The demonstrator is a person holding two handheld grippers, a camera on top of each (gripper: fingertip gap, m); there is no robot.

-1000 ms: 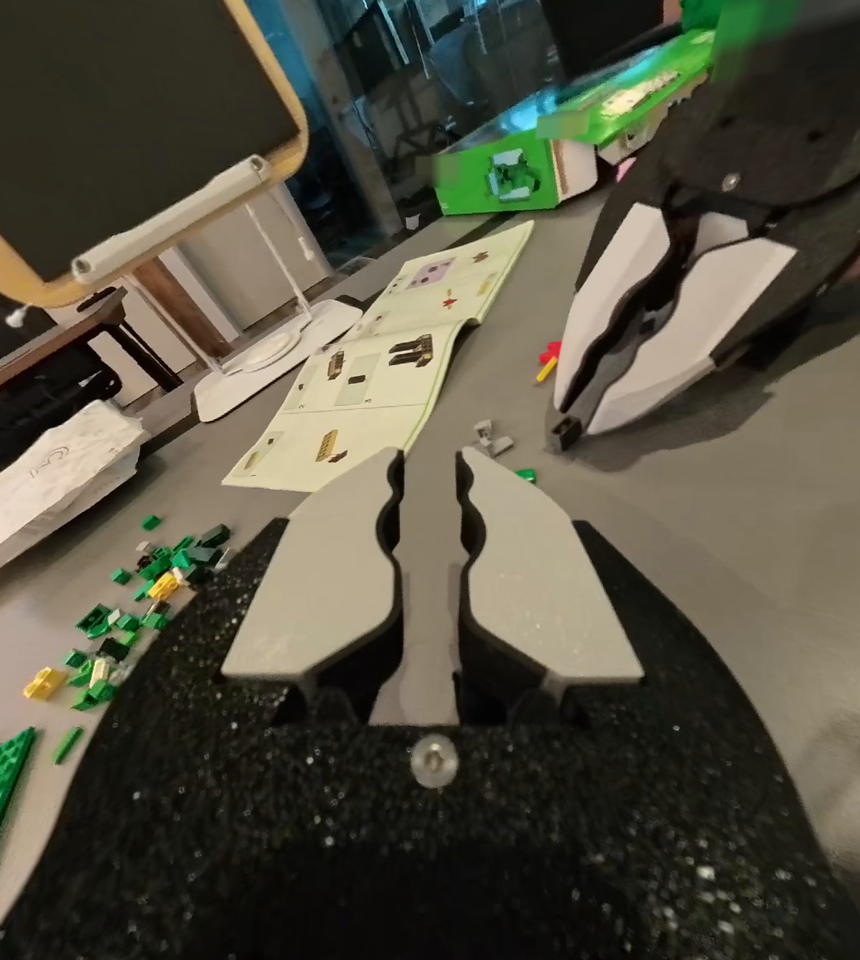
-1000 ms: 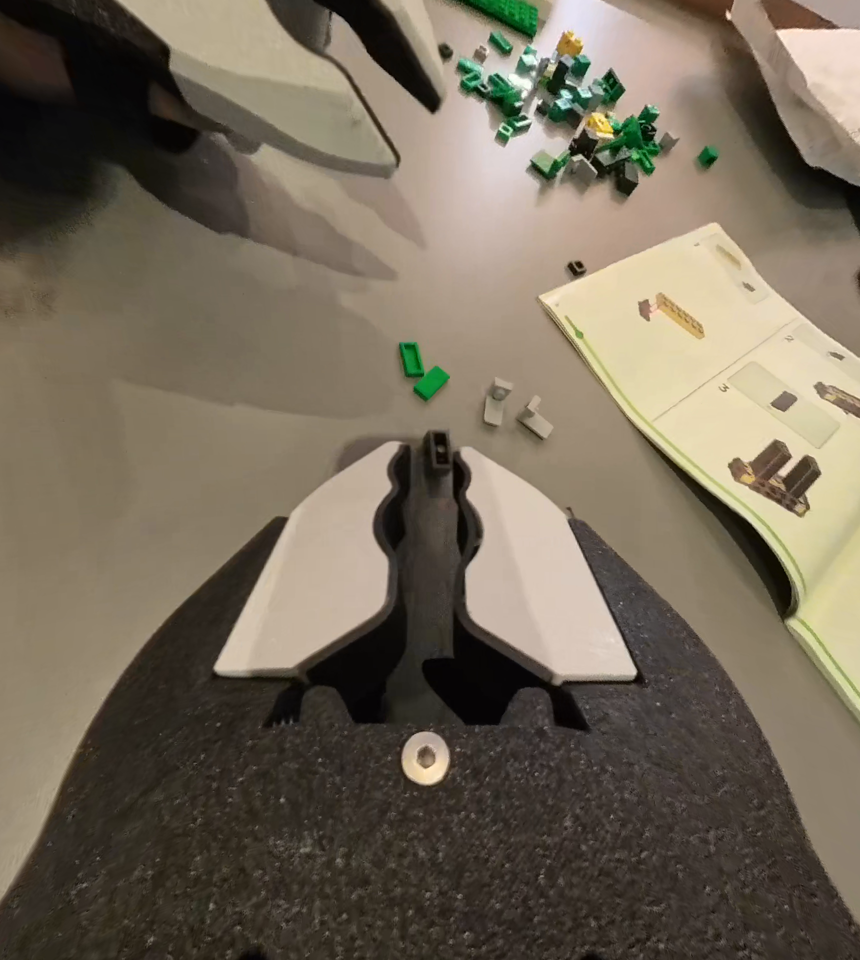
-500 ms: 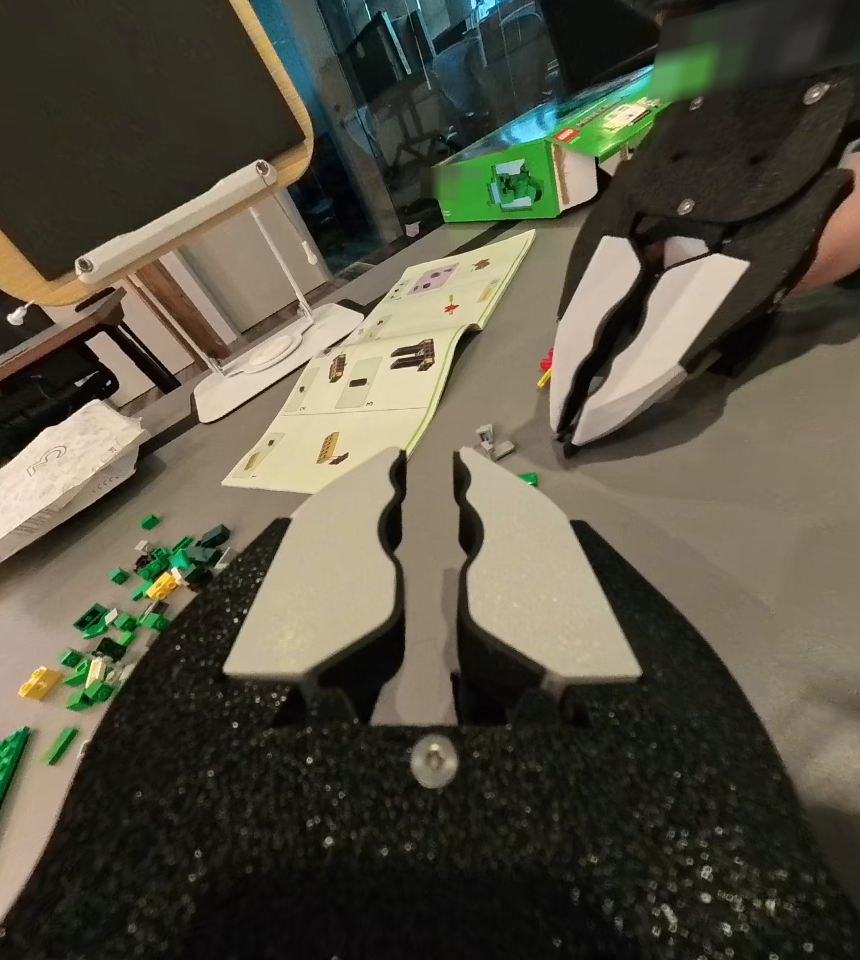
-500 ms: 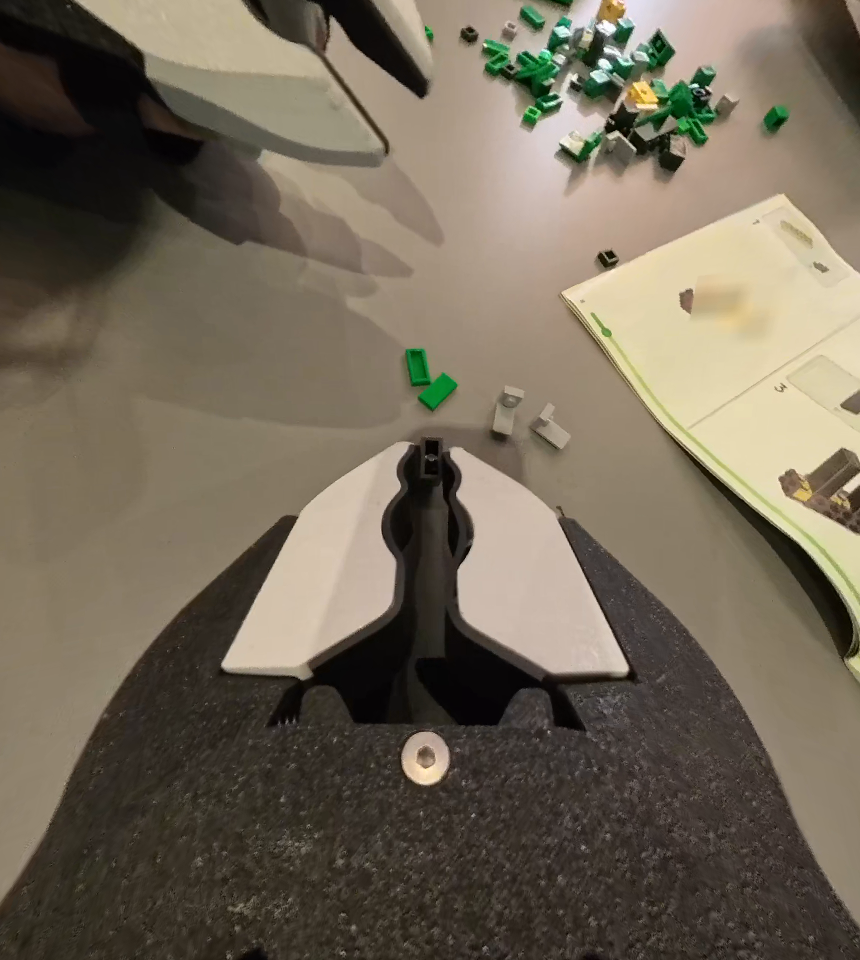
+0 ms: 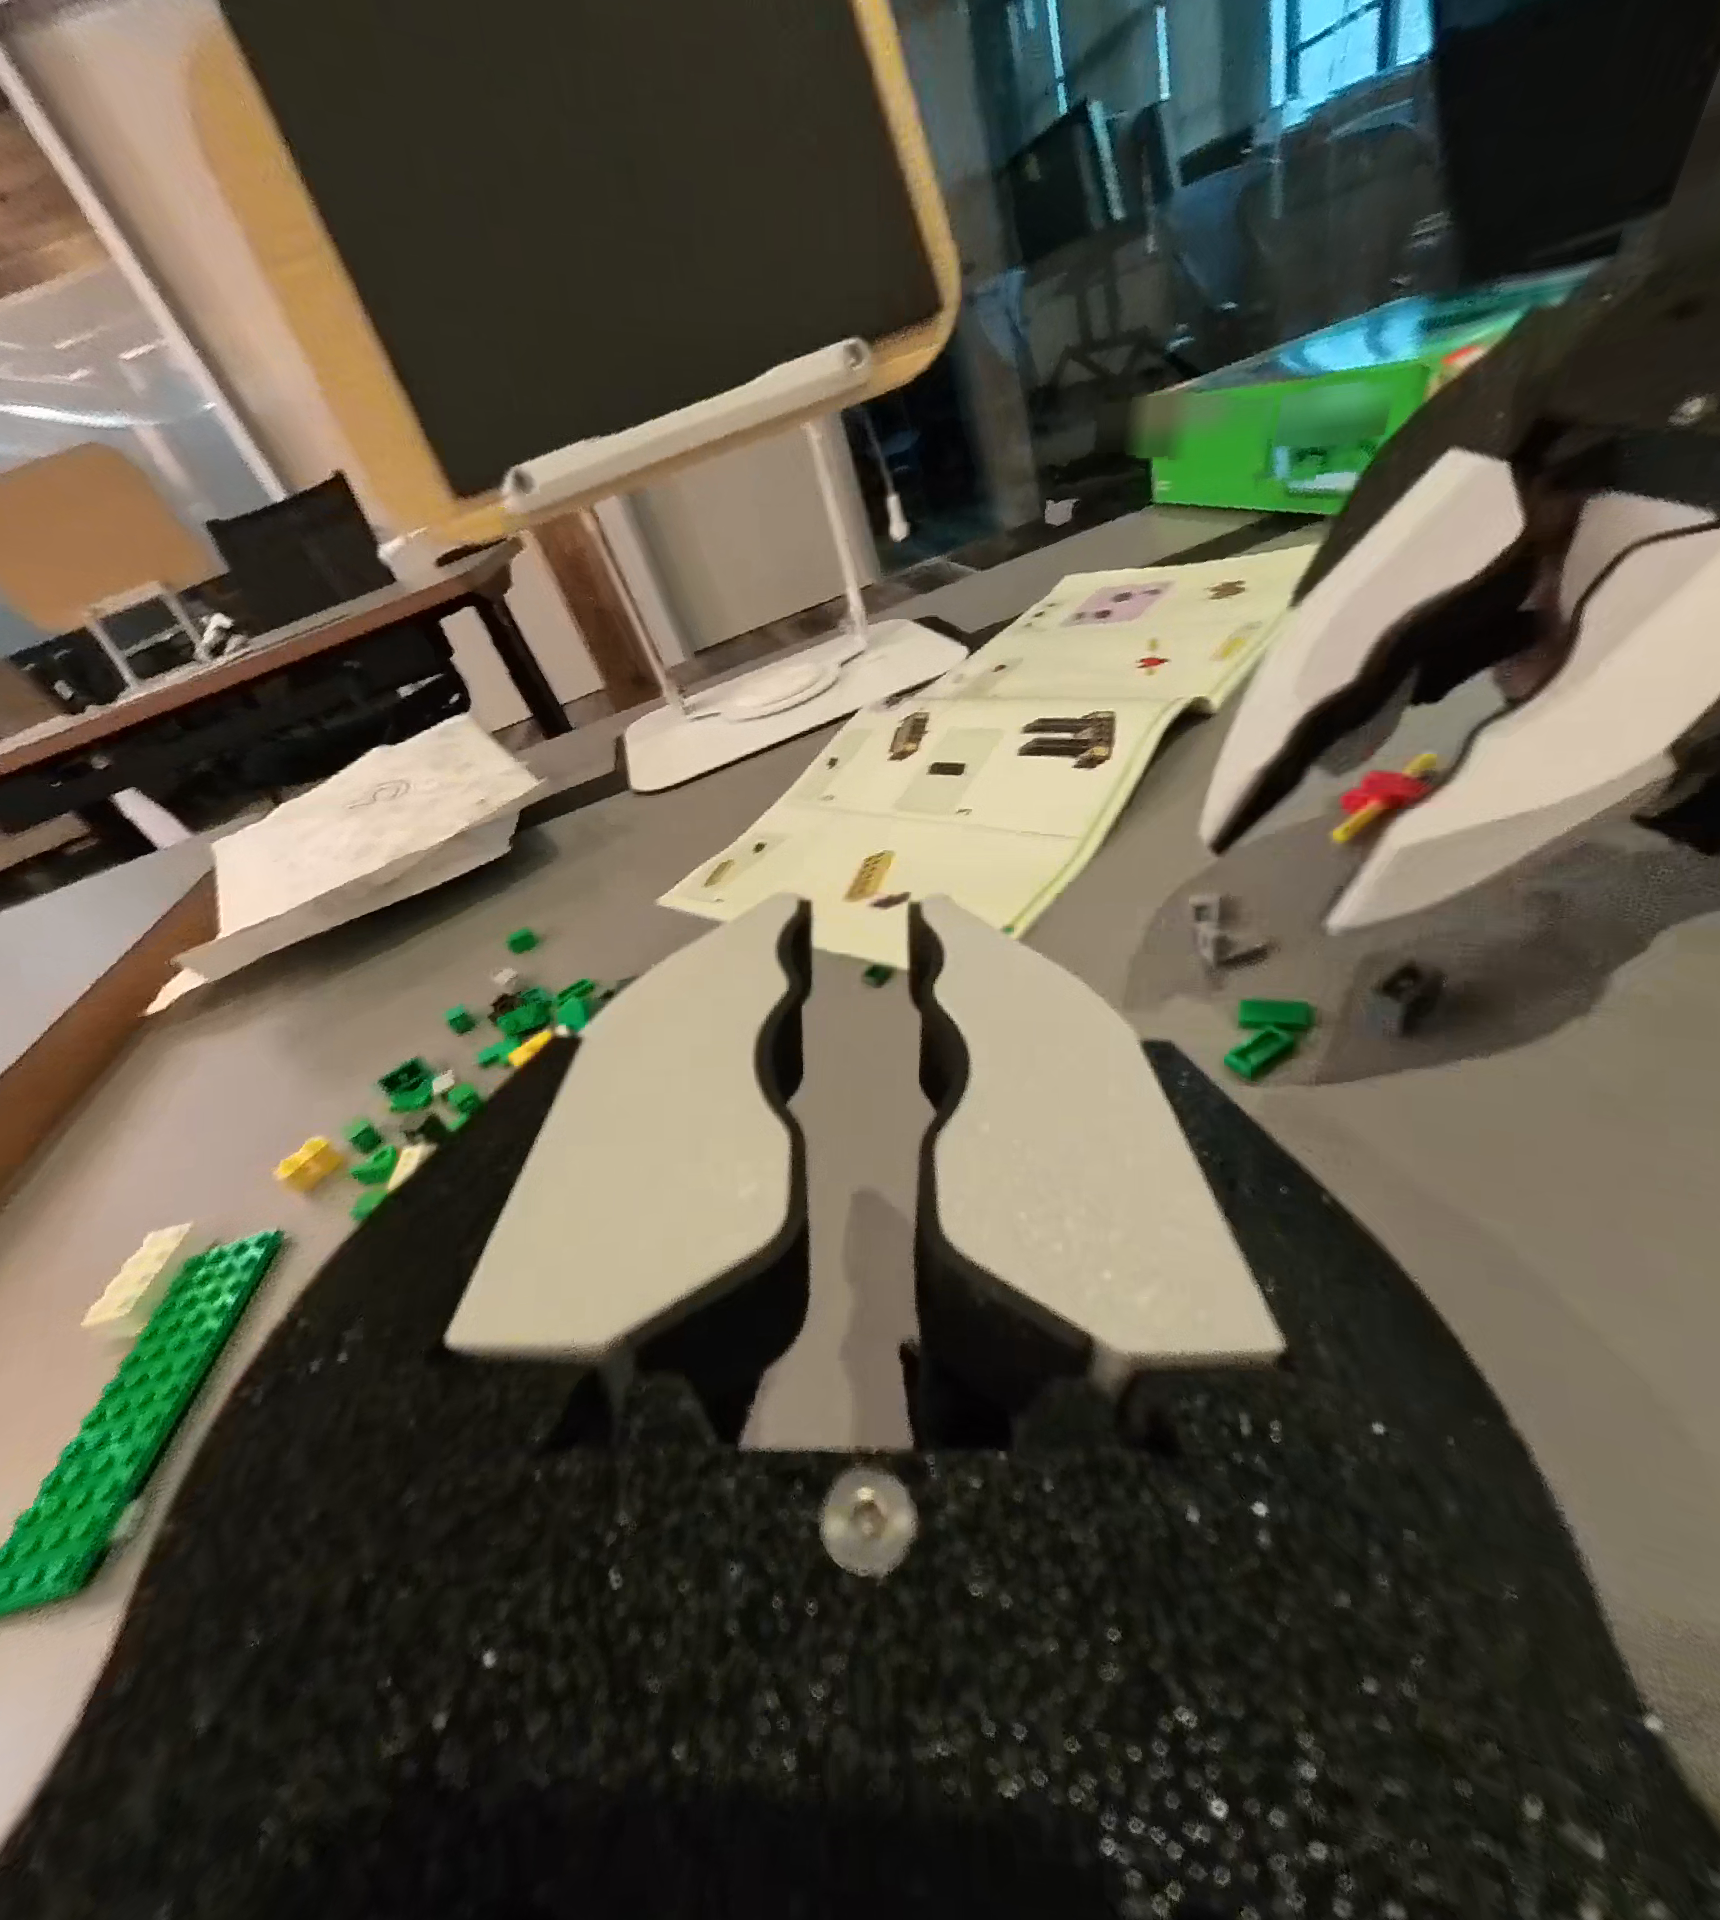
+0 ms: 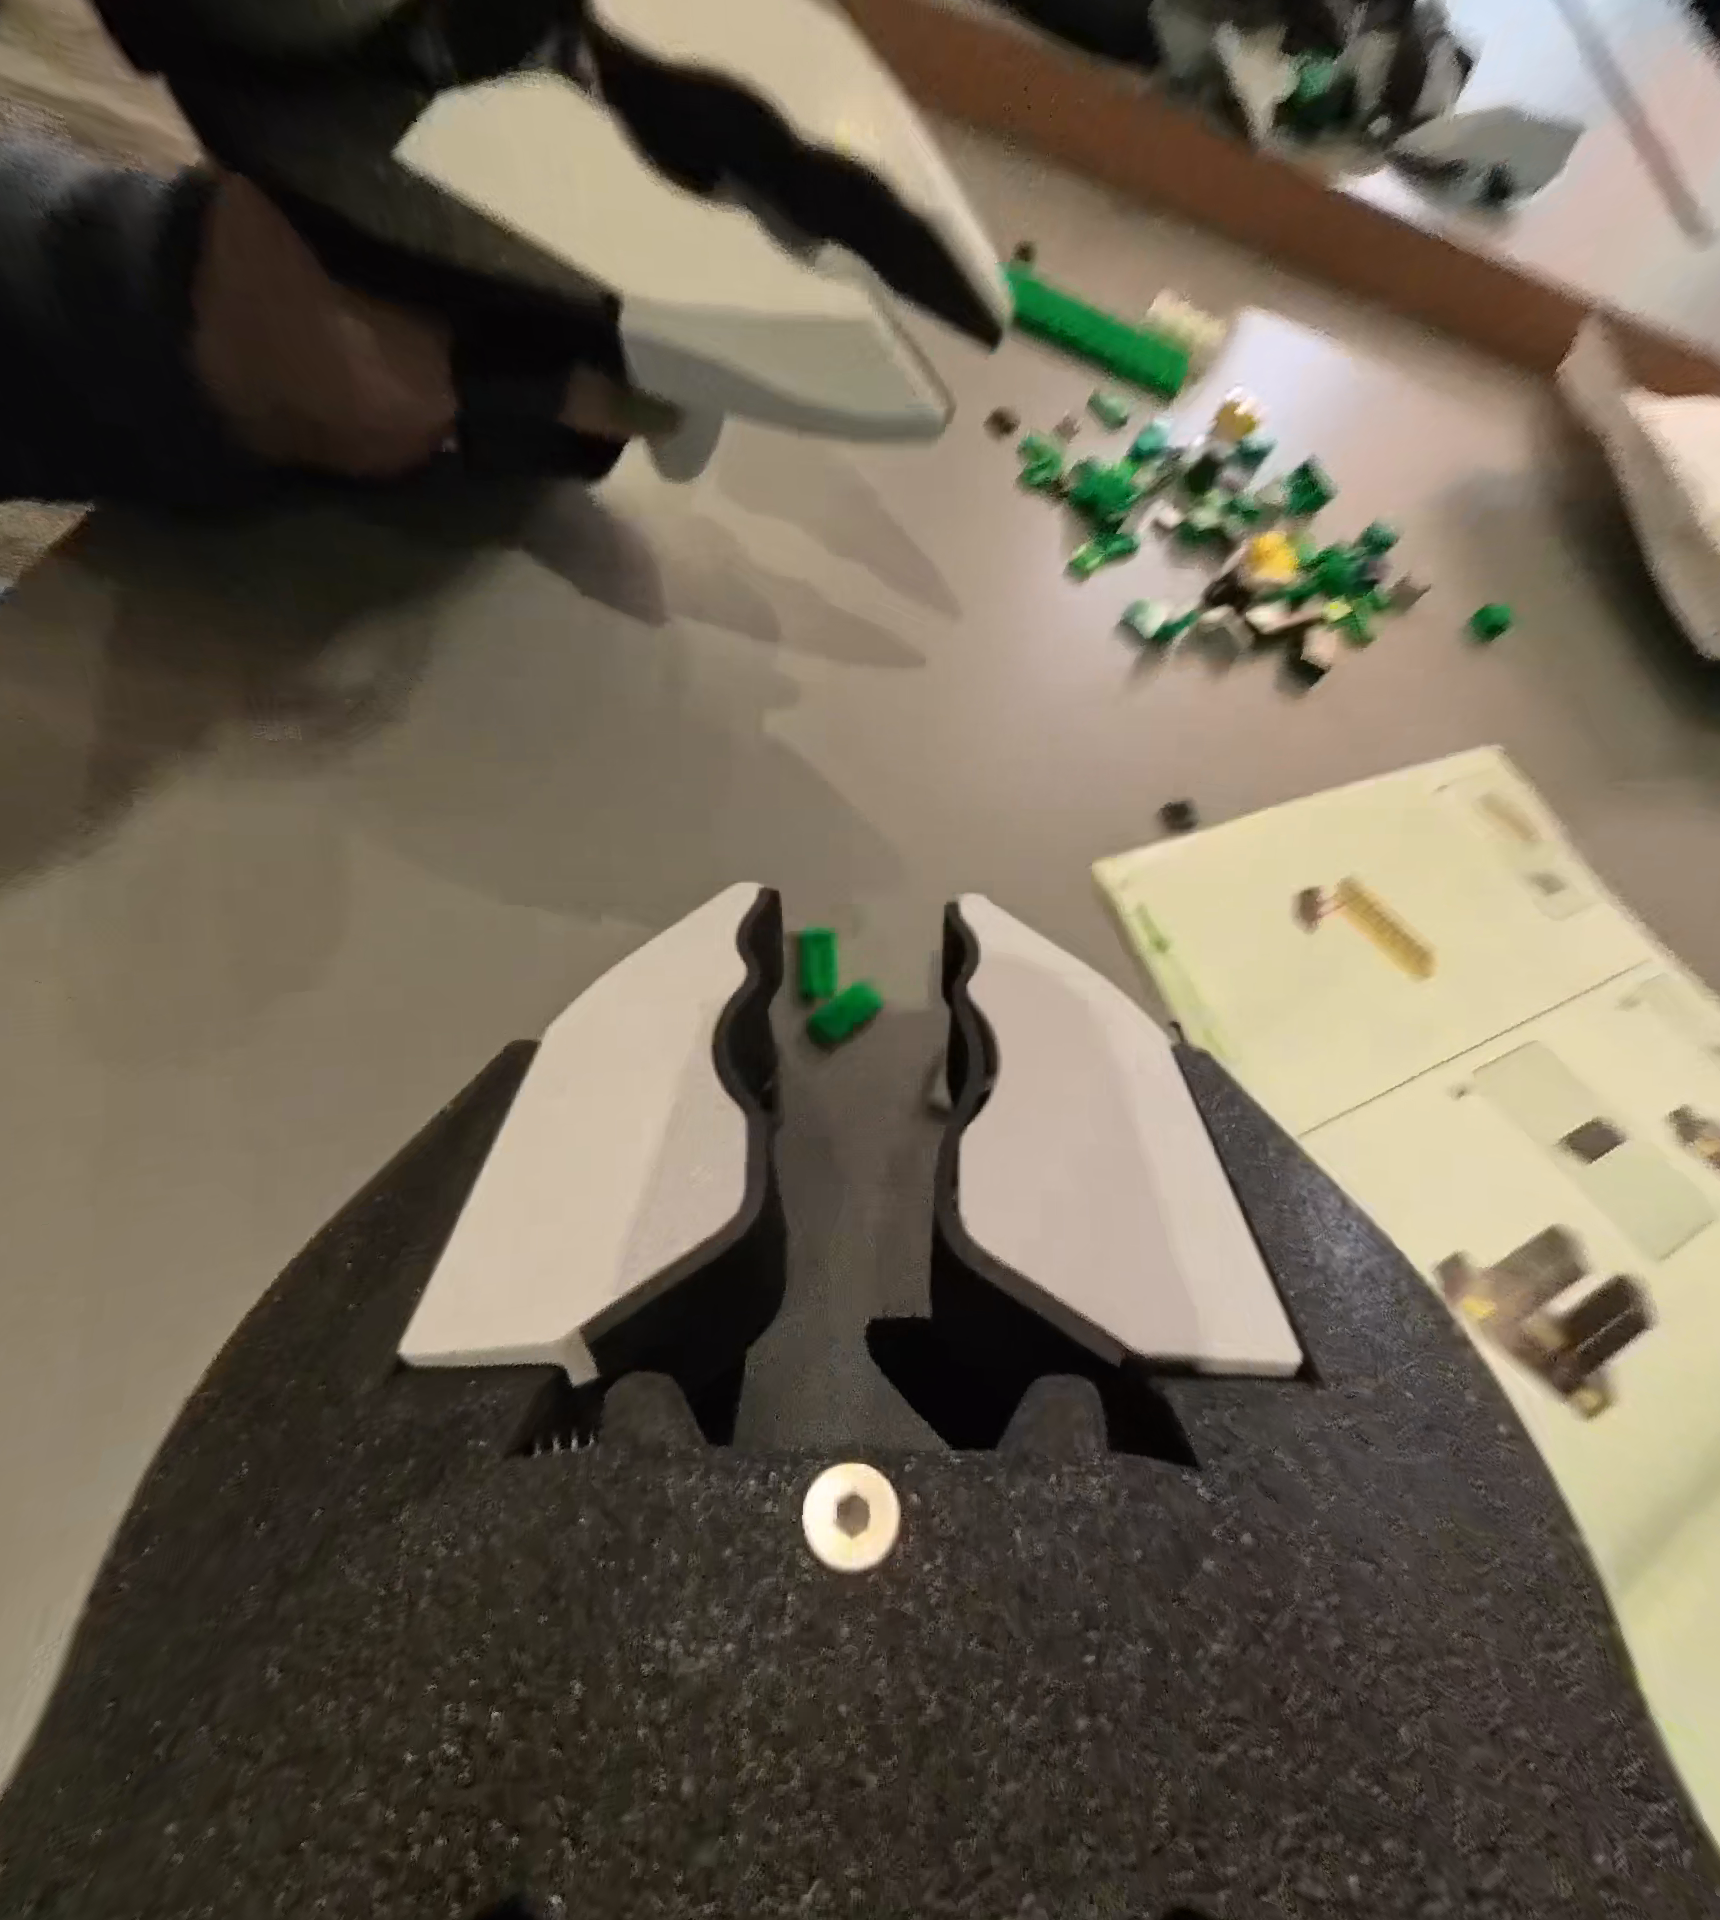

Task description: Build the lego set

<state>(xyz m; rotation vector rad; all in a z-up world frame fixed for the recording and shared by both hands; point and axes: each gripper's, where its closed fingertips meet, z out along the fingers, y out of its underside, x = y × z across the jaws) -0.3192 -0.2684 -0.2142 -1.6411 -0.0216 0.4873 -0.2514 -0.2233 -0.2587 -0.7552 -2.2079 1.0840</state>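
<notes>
A small dark grey brick [image 5: 1403,995] is lying loose on the grey table [image 5: 1458,1299], just beside two little green plates [image 5: 1266,1031] that are sitting almost touching each other. A couple of pale grey bits [image 5: 1217,932] are resting a little farther back, near the edge of the open instruction booklet [image 5: 991,790].

The right tool [image 5: 1282,878] is hanging just above this spot with its fingers spread apart and nothing between them; the dark brick is lying under its tips. From its own camera the right tool [image 6: 856,914] is showing the same wide gap, with the two green plates [image 6: 835,992] visible through it.

The left tool [image 5: 858,914] is hovering over the table, its fingers parted by a narrow gap and gripping nothing. In the right wrist view the left tool [image 6: 960,353] is coming in from the upper left, held in a person's hand [image 6: 305,343] with a dark sleeve.

Off to the left a scattered heap of green, yellow and white pieces [image 5: 461,1081] is spreading across the table, and a long green baseplate [image 5: 123,1429] is lying flat near the edge. A crumpled white paper bag [image 5: 368,842] is sitting behind the heap. Farther back, a green box [image 5: 1282,447] is standing at the far side, and a dark board on a white stand [image 5: 586,229] is rising behind the booklet.
</notes>
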